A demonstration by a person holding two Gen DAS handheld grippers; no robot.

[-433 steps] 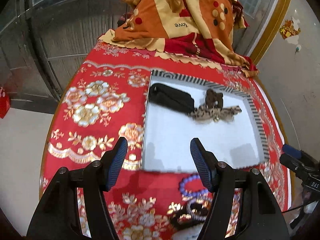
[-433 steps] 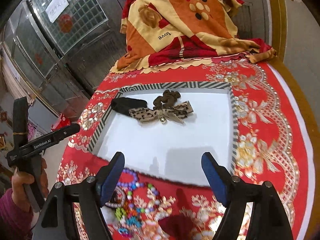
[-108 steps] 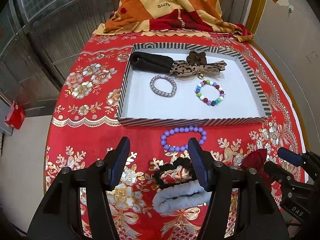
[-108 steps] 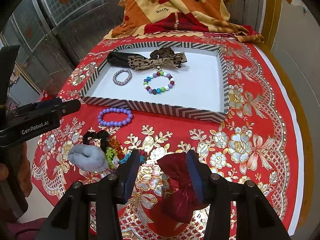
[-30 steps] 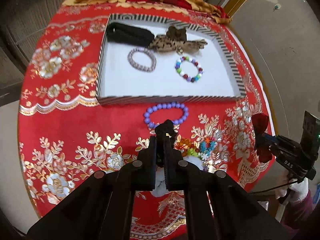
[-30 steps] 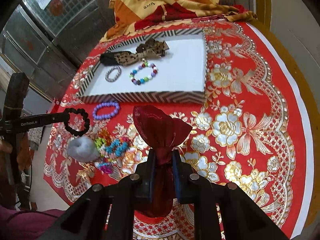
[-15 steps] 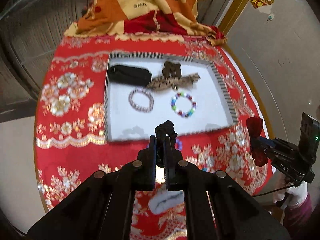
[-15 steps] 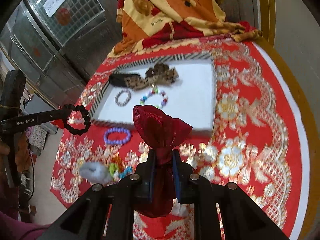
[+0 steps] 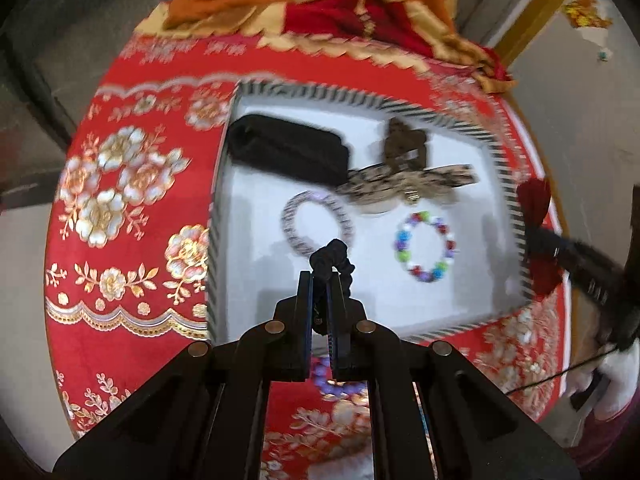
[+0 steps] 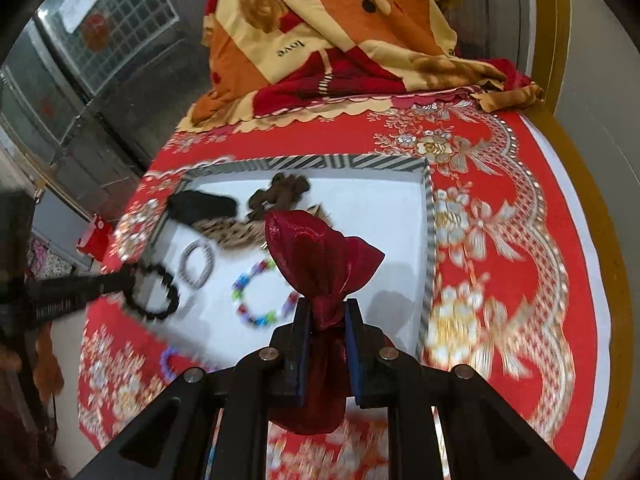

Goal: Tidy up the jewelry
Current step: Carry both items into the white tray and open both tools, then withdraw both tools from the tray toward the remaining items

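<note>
My left gripper (image 9: 320, 280) is shut on a black beaded bracelet (image 9: 331, 258) and holds it over the near left part of the striped tray (image 9: 502, 168); the bracelet also shows in the right wrist view (image 10: 154, 292). My right gripper (image 10: 326, 308) is shut on a dark red organza pouch (image 10: 316, 256), held above the tray's near edge (image 10: 430, 216). In the tray lie a silver bracelet (image 9: 316, 222), a multicolour bead bracelet (image 9: 426, 246), a black pouch (image 9: 288, 148), a leopard bow (image 9: 400, 186) and a brown scrunchie (image 9: 404, 142).
A purple bead bracelet (image 9: 334, 384) lies on the red floral tablecloth (image 9: 120, 184) just in front of the tray. A folded orange and red blanket (image 10: 340, 32) sits at the table's far end. The table edge runs along the right (image 10: 600, 240).
Both grippers have moved forward toward the tray, each still holding its item. The black bracelet is now over the tray's white floor and the red pouch is over the tray's near edge.
</note>
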